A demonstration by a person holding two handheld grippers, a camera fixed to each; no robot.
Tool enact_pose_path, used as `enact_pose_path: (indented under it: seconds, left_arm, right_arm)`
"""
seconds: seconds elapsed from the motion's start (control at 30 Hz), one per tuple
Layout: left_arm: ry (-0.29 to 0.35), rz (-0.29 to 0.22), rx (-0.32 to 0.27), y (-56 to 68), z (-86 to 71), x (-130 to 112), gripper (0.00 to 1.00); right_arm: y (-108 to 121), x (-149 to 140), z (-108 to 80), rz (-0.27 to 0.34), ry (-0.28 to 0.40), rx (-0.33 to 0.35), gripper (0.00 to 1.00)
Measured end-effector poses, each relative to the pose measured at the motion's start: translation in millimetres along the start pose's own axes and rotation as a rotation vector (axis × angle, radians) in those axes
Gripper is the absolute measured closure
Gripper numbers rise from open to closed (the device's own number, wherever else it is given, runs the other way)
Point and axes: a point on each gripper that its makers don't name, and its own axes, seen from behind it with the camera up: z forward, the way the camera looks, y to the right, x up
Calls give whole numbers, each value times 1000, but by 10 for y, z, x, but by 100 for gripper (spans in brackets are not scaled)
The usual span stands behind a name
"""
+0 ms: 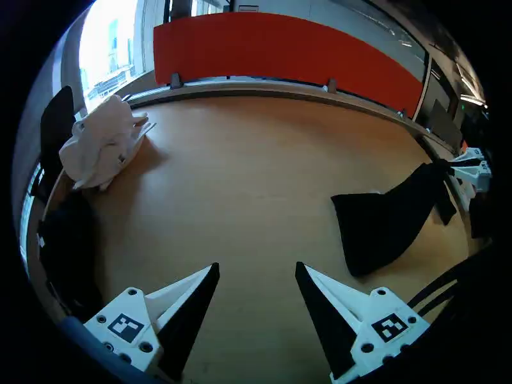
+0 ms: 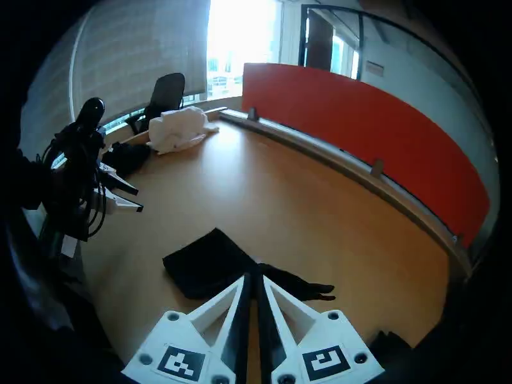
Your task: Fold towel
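The right gripper's [image 2: 254, 277] fingers are clenched together, and a corner of the black towel [image 2: 205, 262] is pinched between their tips. In the left gripper view that corner is drawn up off the worktop [image 1: 256, 166] toward the right gripper at the far right, so the cloth rises in a taut slope. The rest of the towel lies flat on the wood. In the right gripper view the flat part spreads out to the left just ahead of the fingertips, while a narrower strip trails to the right.

The left gripper's [image 1: 256, 265] fingers are released and spread wide, holding nothing, with bare wood showing between them. The towel lies ahead and to the right of them, apart from both tips. In the right gripper view the left gripper hangs over the worktop's left edge, well apart from the towel, with cables looping around it.

Farther out, a crumpled white cloth pile [image 1: 102, 141] sits near the far corner of the worktop, with a dark bundle [image 2: 128, 157] just beside it. A black chair [image 2: 166, 93] stands behind that corner. A long red partition [image 1: 281, 51] runs along the worktop's far edge, and a bright window [image 2: 240, 38] lies beyond it.
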Motion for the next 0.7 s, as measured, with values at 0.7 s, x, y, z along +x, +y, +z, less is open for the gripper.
enact_pose_path:
  seconds: [0.7]
  left_arm:
    - [10,-31,8,-51,-90,-28,12]
  right_arm:
    - [-495,-125,462,-27,-61,121,94]
